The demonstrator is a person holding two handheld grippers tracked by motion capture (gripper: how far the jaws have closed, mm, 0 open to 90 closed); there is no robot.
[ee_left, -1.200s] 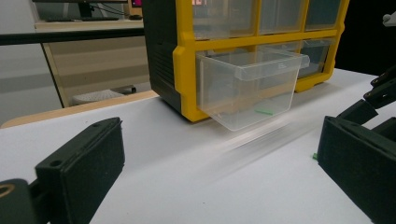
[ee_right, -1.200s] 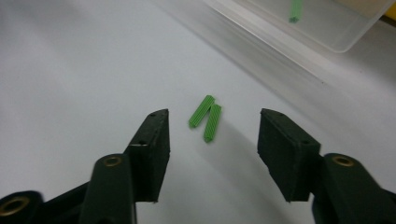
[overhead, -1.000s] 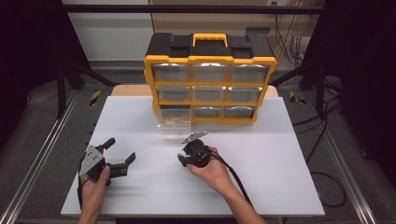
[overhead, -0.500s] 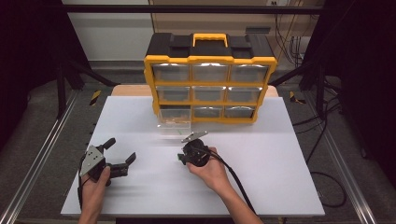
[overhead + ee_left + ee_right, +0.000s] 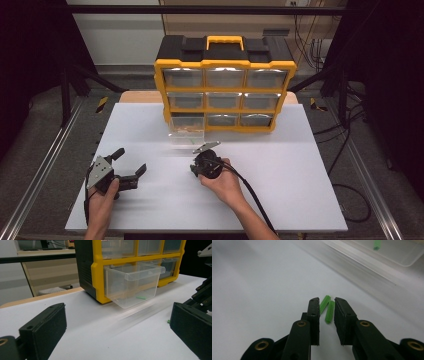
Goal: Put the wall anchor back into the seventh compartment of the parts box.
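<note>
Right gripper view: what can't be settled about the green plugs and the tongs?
- Right tongs: whether the pads press the two green wall plugs; the plugs' near ends are hidden between the jaws.
- High view: the plugs are too small to see.
- Clear drawer: cut off by the frame edge, blurred.

1. Two bright green, ribbed plugs (image 5: pixel 327 308) lie between the black jaws of the right gripper (image 5: pixel 327 307).
2. Worktop (image 5: pixel 300 165): plain white.
3. Drawer (image 5: pixel 132 285) ahead of the left gripper's (image 5: pixel 112 322) black jaws: clear, with one green plug (image 5: pixel 140 297) inside.
4. Cabinet (image 5: pixel 225 65): yellow frame, black top.
</note>
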